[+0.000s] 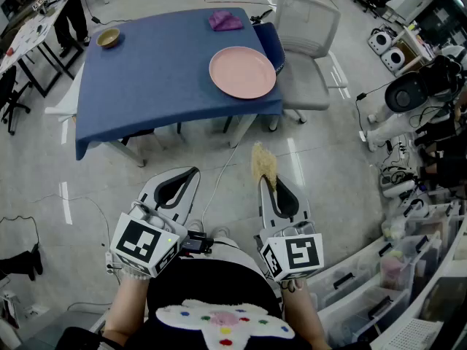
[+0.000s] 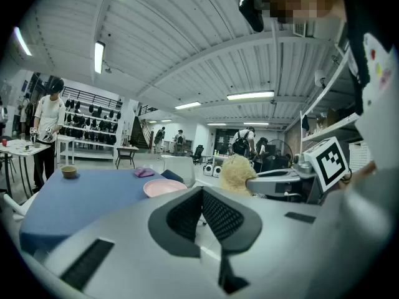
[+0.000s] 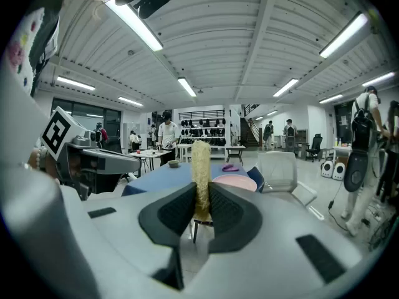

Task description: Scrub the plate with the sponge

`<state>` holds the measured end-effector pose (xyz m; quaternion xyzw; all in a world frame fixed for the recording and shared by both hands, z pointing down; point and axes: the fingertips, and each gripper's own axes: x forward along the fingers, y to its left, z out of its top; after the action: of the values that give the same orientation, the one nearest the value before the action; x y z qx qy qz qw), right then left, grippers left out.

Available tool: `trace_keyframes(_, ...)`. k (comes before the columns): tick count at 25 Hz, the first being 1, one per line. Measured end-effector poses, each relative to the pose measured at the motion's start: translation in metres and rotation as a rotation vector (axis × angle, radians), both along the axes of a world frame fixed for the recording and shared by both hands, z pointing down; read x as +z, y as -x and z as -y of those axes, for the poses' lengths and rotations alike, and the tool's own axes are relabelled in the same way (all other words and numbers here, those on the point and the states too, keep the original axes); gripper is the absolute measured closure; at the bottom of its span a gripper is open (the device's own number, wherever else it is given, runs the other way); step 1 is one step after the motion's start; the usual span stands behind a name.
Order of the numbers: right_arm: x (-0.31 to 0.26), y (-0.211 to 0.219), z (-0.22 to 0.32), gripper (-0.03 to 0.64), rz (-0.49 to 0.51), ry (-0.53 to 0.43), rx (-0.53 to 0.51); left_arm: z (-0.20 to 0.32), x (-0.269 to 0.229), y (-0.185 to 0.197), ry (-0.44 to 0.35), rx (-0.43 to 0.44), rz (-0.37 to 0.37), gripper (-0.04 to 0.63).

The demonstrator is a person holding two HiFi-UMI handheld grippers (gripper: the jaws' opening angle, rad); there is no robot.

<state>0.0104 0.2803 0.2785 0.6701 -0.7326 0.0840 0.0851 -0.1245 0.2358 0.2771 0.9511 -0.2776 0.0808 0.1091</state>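
**Inspector:** State of the jaws?

**Assessor:** The right gripper pinches the yellow sponge between its pads, and the sponge stands upright out of the jaw tips. The left gripper has its jaws pressed together on nothing.

**Inspector:** Where is the plate?

**Assessor:** The pink plate lies at the upper centre of the head view. It sits on the right part of the blue table, close to the near edge. Both grippers are low in that frame, over floor and well apart from the plate. A bowl and a purple cloth lie farther up the table, apart from the plate.

**Inspector:** Which step is in hand?

**Assessor:** In my judgement, the approach: the sponge is secured and scrubbing has not begun. The next move calls for carrying the sponge to the plate and setting it against the plate's surface. The plate may slide so near the edge, so the left gripper would do well to steady its rim.
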Motion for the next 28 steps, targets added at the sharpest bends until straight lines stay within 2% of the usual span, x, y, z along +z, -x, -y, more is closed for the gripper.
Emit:
trace_keyframes(14,0.0,-0.007,-0.002,0.563,0.002,0.001,0.008,-0.001,-0.001,-0.009,-0.002,0.01,0.003,0.584)
trace_keyframes(22,0.001,-0.015,-0.005,0.56,0.053,-0.005,0.019,-0.003,0.0,-0.015,0.005,-0.013,0.005,0.581)
trace_keyframes(25,0.002,-0.022,-0.007,0.56,0.052,-0.007,0.016,-0.007,0.001,-0.024,0.009,-0.004,0.007,0.48)
trace_keyframes(28,0.004,-0.029,-0.01,0.558,0.053,-0.009,0.015,-0.011,0.001,-0.031,-0.001,-0.004,0.021,0.465)
